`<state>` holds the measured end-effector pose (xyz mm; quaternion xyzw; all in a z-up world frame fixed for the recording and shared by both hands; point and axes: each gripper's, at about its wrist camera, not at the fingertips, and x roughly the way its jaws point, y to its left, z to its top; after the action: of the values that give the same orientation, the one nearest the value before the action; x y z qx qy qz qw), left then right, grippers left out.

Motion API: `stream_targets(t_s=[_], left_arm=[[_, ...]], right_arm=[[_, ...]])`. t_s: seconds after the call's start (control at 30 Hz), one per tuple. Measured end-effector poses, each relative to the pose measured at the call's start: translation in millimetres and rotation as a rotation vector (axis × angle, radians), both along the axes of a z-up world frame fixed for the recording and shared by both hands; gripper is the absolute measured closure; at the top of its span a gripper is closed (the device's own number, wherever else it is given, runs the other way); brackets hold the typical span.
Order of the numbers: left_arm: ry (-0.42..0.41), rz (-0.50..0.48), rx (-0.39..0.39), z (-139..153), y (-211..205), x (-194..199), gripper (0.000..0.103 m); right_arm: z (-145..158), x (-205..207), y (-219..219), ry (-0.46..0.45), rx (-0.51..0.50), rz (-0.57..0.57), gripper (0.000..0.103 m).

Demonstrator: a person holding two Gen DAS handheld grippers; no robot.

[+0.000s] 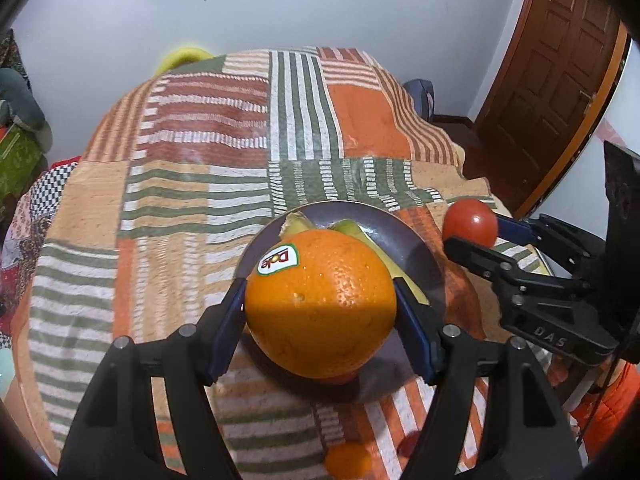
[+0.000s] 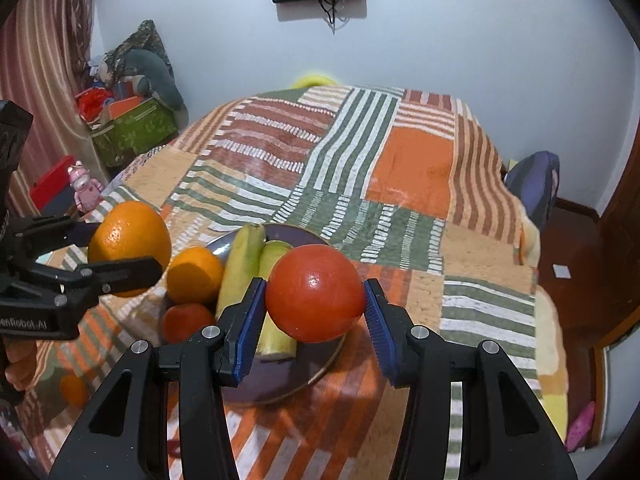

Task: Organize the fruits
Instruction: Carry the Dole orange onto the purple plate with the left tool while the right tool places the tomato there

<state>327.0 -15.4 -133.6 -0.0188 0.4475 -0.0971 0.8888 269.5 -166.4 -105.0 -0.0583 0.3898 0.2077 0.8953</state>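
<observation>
My left gripper (image 1: 320, 304) is shut on a large orange (image 1: 320, 304) with a Dole sticker and holds it above the dark plate (image 1: 404, 236). The same orange shows in the right wrist view (image 2: 129, 236). My right gripper (image 2: 316, 310) is shut on a red tomato (image 2: 316, 292) over the plate (image 2: 280, 376); the tomato also shows in the left wrist view (image 1: 470, 222). On the plate lie two green-yellow bananas (image 2: 244, 268), a small orange (image 2: 195, 275) and a small red-orange fruit (image 2: 186, 322).
A striped patchwork cloth (image 2: 400, 168) covers the table. A small orange fruit (image 1: 347, 458) lies on the cloth near the front edge. A green box (image 2: 132, 128) and clutter stand at the far left. A wooden door (image 1: 560, 72) is at the right.
</observation>
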Motion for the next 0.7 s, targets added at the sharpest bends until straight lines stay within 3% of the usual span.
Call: stream_targets(t_s=[0.2, 0.53, 0.7], left_arm=[[0.031, -0.009, 0.02, -21, -6, 24, 0.033], [-0.027, -0.045, 0.106, -27, -20, 35, 0.033], [-0.037, -0.054, 0.11, -28, -24, 37, 0.033]], right_arm=[[-23, 27, 4, 0.053, 0.006, 0.0, 0.058], [-42, 46, 13, 0.072, -0.001, 0.022, 0.057], [-42, 45, 13, 0.069, 0.0, 0.036, 0.057]])
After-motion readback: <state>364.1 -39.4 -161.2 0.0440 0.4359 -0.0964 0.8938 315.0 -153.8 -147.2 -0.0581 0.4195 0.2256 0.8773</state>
